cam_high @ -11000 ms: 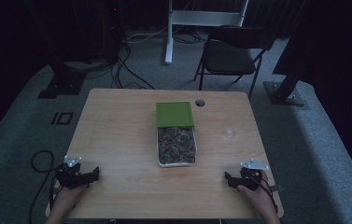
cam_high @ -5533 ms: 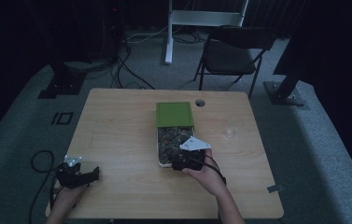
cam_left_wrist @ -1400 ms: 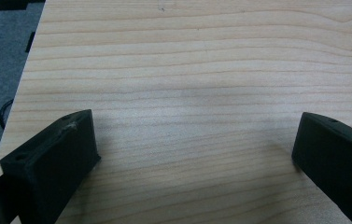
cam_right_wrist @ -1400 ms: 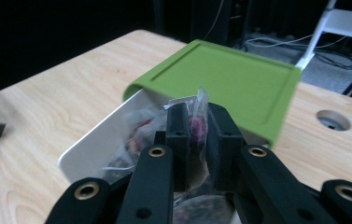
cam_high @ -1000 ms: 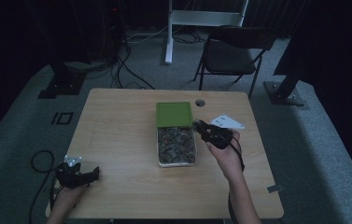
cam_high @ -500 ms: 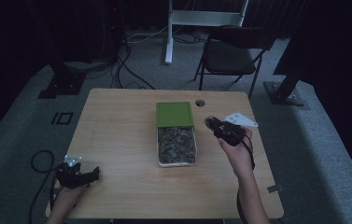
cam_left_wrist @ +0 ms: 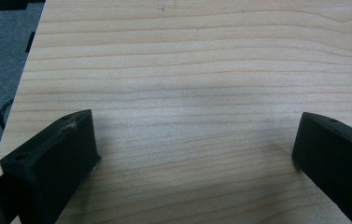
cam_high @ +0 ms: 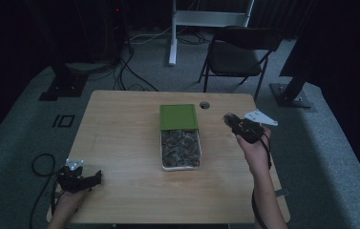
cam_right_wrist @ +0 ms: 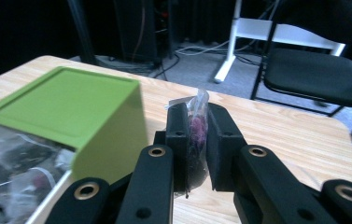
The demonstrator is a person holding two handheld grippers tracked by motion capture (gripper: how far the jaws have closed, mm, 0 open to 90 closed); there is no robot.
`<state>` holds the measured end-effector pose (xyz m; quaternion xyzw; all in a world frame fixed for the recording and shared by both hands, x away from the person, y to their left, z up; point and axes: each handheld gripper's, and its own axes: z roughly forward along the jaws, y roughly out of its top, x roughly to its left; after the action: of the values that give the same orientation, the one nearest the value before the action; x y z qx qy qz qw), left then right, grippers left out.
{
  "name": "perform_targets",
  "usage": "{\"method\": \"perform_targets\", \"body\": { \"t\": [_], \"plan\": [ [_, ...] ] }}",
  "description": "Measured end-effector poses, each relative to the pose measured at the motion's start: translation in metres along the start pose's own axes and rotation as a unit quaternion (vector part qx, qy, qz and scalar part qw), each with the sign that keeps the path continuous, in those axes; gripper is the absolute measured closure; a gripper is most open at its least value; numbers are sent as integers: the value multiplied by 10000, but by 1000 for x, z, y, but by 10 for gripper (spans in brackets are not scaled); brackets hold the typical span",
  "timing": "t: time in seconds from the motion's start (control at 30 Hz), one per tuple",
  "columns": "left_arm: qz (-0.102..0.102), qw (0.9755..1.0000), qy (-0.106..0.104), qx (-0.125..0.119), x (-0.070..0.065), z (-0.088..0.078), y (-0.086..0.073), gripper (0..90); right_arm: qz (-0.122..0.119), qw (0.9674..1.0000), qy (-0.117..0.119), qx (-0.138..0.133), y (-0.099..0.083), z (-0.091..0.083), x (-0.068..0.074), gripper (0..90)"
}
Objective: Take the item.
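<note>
You have one small clear packet (cam_right_wrist: pixel 197 130) clamped between the jaws of your right gripper (cam_right_wrist: pixel 196 140), lifted clear of the tray (cam_high: pixel 162 155) and held above the bare wood to its right, near the table's (cam_high: pixel 120 143) far right corner; by the look of it the pick is done and the set-down is what is left; no drop spot is marked on the wood, so where it goes I cannot tell.

Your left gripper (cam_high: pixel 79 179) rests at the near left edge of the table with its jaws wide apart and nothing between them.

Counted: one tray, heaped with more clear packets, too jumbled to number; one green lid (cam_high: pixel 178 117) covering the tray's far end; one packet in your grip; two grippers; one black folding chair (cam_high: pixel 237 52) beyond the table; one round hole (cam_high: pixel 204 105) in the table top just right of the lid.

Judging from the full tray, most of the job lies ahead.
</note>
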<state>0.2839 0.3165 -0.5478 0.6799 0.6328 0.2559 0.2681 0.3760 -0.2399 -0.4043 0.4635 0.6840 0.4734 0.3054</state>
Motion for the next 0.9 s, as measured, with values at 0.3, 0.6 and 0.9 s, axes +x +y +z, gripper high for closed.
{"method": "perform_targets", "body": {
  "t": [0.3,0.6,0.9],
  "plan": [
    [3,10000,3,1,0,0,0,5,98,9996,-266,63,5,5,-23,811],
    [3,10000,-1,2,0,0,0,5,173,9987,-447,189,4,12,-36,811],
    [2,10000,-1,1,0,0,0,5,321,9970,-639,302,-3,21,-52,811]
  ]
}}
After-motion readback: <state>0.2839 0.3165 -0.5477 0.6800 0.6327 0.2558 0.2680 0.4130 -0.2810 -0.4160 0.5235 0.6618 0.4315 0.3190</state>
